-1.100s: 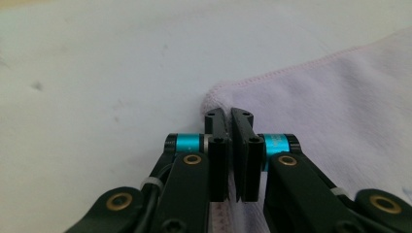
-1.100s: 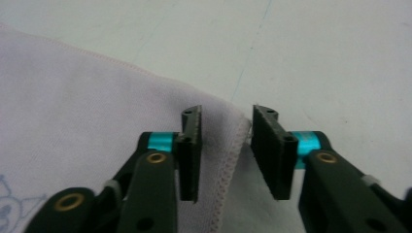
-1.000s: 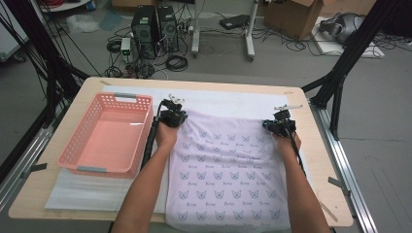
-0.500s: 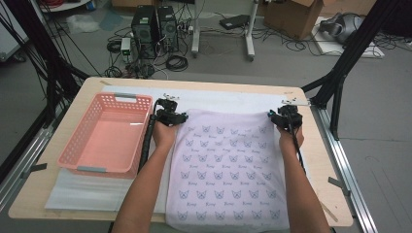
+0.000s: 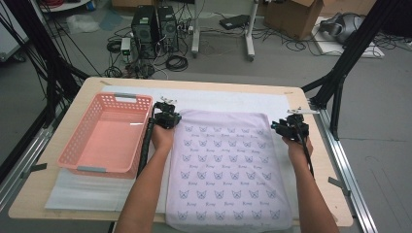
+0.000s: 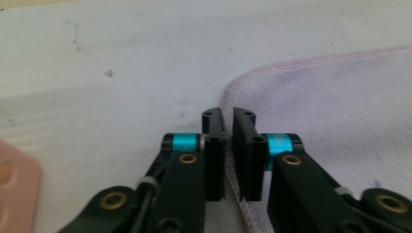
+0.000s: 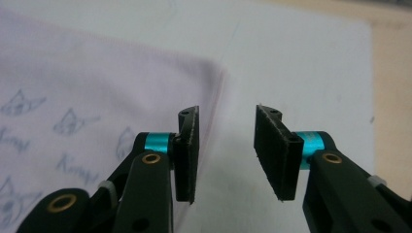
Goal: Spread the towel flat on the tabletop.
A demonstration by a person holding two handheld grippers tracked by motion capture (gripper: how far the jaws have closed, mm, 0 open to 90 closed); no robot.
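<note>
We see the left claw (image 5: 166,118) at the far left corner of the lilac towel (image 5: 228,170), which lies flat on the bench (image 5: 311,194) and bears small cat-face prints. In the left gripper view the jaws stand nearly together, a thin slit between them, having just been closing — the towel's stitched hem runs just to the right of that slit and passes under the right jaw; whether the pads touch cloth we cannot tell. The right claw (image 5: 290,127) sits just beside the towel's far right corner. Its jaws stand moderately apart with nothing between them but the white mat (image 7: 291,63); the towel's edge lies under its left jaw. A pink basket (image 5: 109,136) stands just left of the left claw.
</note>
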